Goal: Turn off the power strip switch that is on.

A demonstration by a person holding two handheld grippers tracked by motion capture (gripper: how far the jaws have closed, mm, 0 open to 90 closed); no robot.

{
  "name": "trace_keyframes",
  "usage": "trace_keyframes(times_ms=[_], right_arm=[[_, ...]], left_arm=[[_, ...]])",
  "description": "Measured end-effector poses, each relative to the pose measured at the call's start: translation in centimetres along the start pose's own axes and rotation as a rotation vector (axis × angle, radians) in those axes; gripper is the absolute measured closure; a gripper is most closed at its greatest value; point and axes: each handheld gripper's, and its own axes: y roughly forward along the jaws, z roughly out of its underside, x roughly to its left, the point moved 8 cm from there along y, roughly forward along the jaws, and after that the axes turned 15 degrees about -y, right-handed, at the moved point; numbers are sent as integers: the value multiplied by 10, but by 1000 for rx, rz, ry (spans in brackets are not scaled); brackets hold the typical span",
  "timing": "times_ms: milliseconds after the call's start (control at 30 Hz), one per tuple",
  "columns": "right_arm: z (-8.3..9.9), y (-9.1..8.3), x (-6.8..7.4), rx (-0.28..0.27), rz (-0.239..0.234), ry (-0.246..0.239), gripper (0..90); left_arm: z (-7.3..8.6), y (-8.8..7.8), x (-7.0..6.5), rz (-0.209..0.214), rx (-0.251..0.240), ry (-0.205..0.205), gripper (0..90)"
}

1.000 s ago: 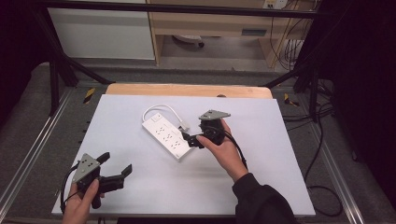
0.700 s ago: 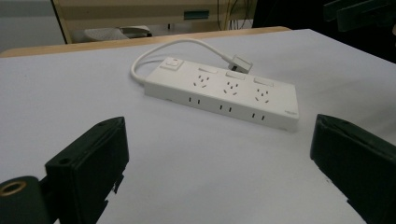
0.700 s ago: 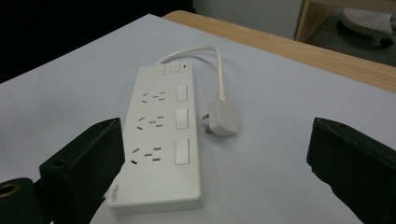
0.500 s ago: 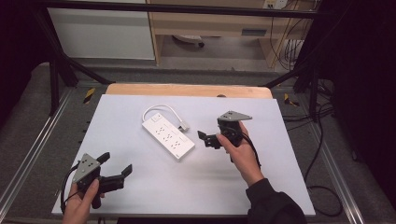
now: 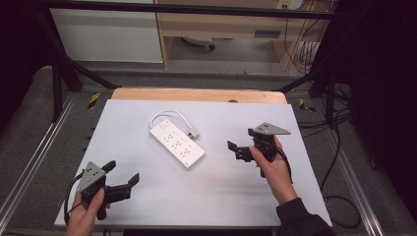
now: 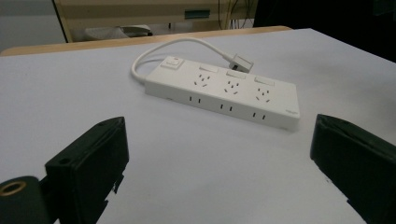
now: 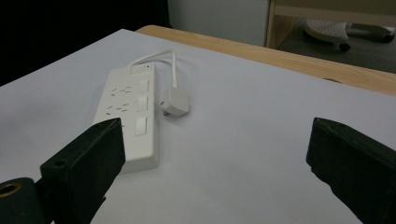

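Observation:
A white power strip [image 5: 177,143] lies flat and diagonal at the middle of the white table [image 5: 221,196], its short cord looped back so the plug [image 5: 194,132] rests beside it. My left gripper [image 5: 122,172] stands open near the front left corner with nothing between its jaws. In the left gripper view the power strip [image 6: 224,91] lies well ahead of the left gripper [image 6: 219,149]. My right gripper [image 5: 242,140] is open and empty, right of the strip and apart from it. In the right gripper view the strip [image 7: 126,112] and plug [image 7: 177,102] lie ahead and to the left of the right gripper [image 7: 215,154].
A wooden strip [image 5: 196,94] runs along the table's far edge. Metal rails [image 5: 34,157] flank the table on both sides, and loose cables [image 5: 339,147] lie on the floor at the right. A white cabinet [image 5: 108,34] stands behind.
My right gripper has drawn back to the right, away from the power strip it was close to. The strip and the left gripper have stayed put.

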Motion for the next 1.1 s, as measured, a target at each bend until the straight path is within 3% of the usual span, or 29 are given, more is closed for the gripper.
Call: trace_keyframes(times_ms=[700,1100], right_arm=[[33,-53,-24,-51,91,6,48],[61,-63,-26,-52,124,4,48]], left_arm=[[1,0,1,-5,1,-5,43],[1,0,1,-5,3,-9,43]])
